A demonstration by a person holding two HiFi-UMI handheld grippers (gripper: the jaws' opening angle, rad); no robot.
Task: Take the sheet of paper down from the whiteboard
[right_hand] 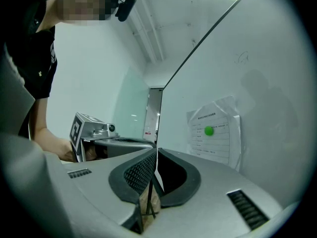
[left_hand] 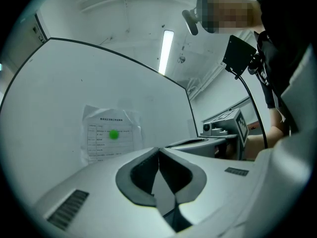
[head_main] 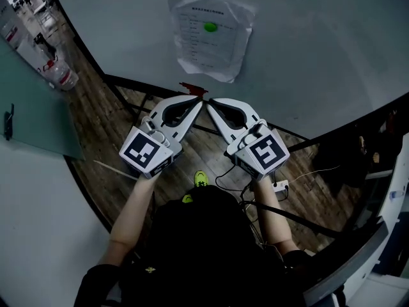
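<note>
Head view has us looking steeply down on both tools held side by side in front of the whiteboard (head_main: 319, 56), angled inward so that their tips nearly meet. The sheet of paper (head_main: 211, 38) is up on the board, wrinkled and printed with lines of text, with a round green disc (head_main: 210, 27) sitting on its upper half. The left gripper (head_main: 199, 102) and the right gripper (head_main: 209, 102) are below the sheet's lower edge in this view and clear of it, neither one touching the paper. A small red thing (head_main: 192, 89) shows at the board's bottom edge just above the tips; we cannot tell what it is. Left gripper view shows that claw fully closed, its dark pads meeting at the tips with nothing between them; the sheet lies beyond on the board to the upper left of the jaws, and the other tool sits to the right. Right gripper view shows that claw's tips together with at most a hairline slit, and nothing is caught in it; the sheet lies on the board to the right, the other tool to the left. Each marker cube (head_main: 146, 152) faces up above our forearms, over the wooden floor (head_main: 115, 139).
</note>
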